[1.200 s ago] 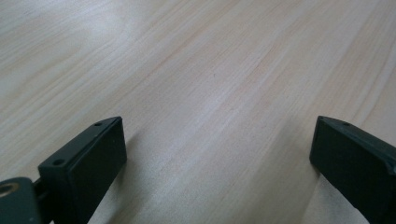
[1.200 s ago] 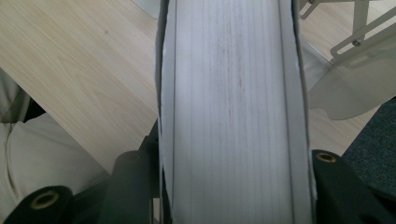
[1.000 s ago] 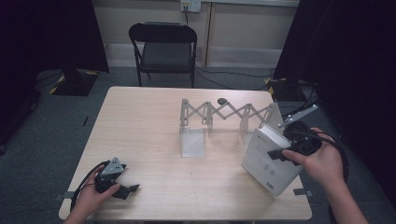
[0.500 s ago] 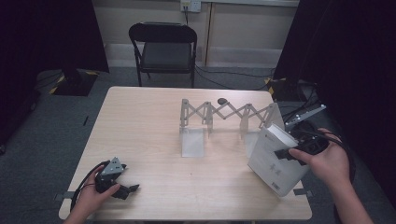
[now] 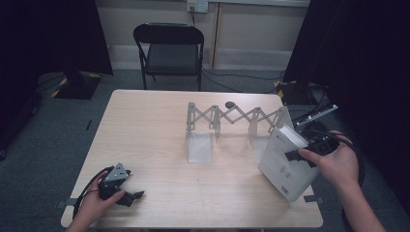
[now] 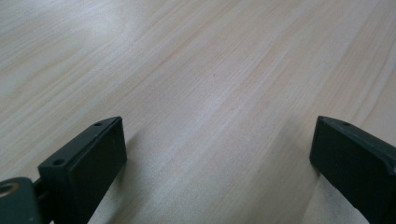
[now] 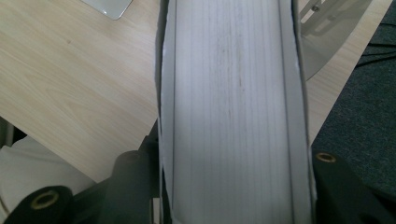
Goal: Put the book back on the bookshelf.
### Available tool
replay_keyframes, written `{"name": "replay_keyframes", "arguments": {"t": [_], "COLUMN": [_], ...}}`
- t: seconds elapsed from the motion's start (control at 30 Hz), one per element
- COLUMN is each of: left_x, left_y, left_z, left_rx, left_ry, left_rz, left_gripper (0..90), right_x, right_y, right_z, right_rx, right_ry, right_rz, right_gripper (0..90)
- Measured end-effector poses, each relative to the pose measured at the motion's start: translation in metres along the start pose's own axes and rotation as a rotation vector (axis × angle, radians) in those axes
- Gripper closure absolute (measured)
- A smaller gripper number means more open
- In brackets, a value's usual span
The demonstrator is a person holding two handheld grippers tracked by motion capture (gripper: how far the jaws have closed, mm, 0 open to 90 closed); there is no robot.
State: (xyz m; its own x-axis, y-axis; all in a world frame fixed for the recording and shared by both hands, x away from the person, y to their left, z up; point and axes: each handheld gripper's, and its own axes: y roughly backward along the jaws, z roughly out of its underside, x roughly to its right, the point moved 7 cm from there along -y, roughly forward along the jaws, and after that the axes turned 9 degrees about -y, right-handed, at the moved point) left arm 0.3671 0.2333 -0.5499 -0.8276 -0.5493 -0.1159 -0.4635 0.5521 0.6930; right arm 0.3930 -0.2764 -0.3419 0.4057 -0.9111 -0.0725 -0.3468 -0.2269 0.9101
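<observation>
We are seeing the table [image 5: 159, 130] lit evenly from above, while the room's edges at both sides are sinking into near black. The metal rack [image 5: 237, 118] is casting soft, faint shadows toward us. The high view is looking slightly soft and grainy. In the left gripper view, a pale glare is spreading across the upper left of the wood, and the near jaws are blurring. In the right gripper view, the book [image 7: 233, 107] is glowing bright, its page edges sharp higher up and going soft at the bottom.

High cam overhead; gripper cams close, share table [image 5: 159, 121].
</observation>
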Motion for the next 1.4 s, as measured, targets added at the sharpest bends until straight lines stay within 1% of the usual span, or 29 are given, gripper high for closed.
{"name": "replay_keyframes", "arguments": {"t": [0.27,0.4,0.47,0.6,0.67,0.8,0.97,1.03,1.07,1.3,1.37,1.4], "left_x": [0.000,0.000,0.000,0.000,0.000,0.000,0.000,0.000,0.000,0.000,0.000,0.000], "left_y": [0.000,0.000,0.000,0.000,0.000,0.000,0.000,0.000,0.000,0.000,0.000,0.000], "left_z": [0.000,0.000,0.000,0.000,0.000,0.000,0.000,0.000,0.000,0.000,0.000,0.000], "left_rx": [0.000,0.000,0.000,0.000,0.000,0.000,0.000,0.000,0.000,0.000,-0.005,-0.005], "left_ry": [0.000,0.000,0.000,0.000,0.000,0.000,0.000,0.000,0.000,0.000,-0.001,-0.001], "left_rz": [0.000,0.000,0.000,0.000,0.001,0.000,0.000,0.000,0.000,0.000,0.006,0.006], "left_gripper": [3.4,3.4,3.4,3.4,3.4,3.4,3.4,3.4,3.4,3.4,3.4,3.4], "right_x": [0.002,0.002,0.002,0.002,0.003,0.005,0.007,0.008,0.008,0.010,0.010,0.011], "right_y": [-0.002,-0.003,-0.004,-0.004,-0.004,-0.005,-0.006,-0.007,-0.007,-0.009,-0.009,-0.010], "right_z": [-0.007,-0.011,-0.013,-0.017,-0.019,-0.022,-0.026,-0.028,-0.028,-0.035,-0.038,-0.039], "right_rx": [0.005,0.012,0.015,0.016,0.020,0.029,0.032,0.032,0.032,0.031,0.032,0.033], "right_ry": [-0.028,-0.060,-0.051,-0.053,-0.057,-0.079,-0.088,-0.085,-0.094,-0.110,-0.115,-0.110], "right_rz": [0.022,0.029,0.033,0.040,0.040,0.042,0.055,0.054,0.052,0.053,0.058,0.061], "right_gripper": [53.5,53.5,53.5,53.5,53.5,53.5,53.5,53.5,53.5,53.6,53.5,53.5]}}
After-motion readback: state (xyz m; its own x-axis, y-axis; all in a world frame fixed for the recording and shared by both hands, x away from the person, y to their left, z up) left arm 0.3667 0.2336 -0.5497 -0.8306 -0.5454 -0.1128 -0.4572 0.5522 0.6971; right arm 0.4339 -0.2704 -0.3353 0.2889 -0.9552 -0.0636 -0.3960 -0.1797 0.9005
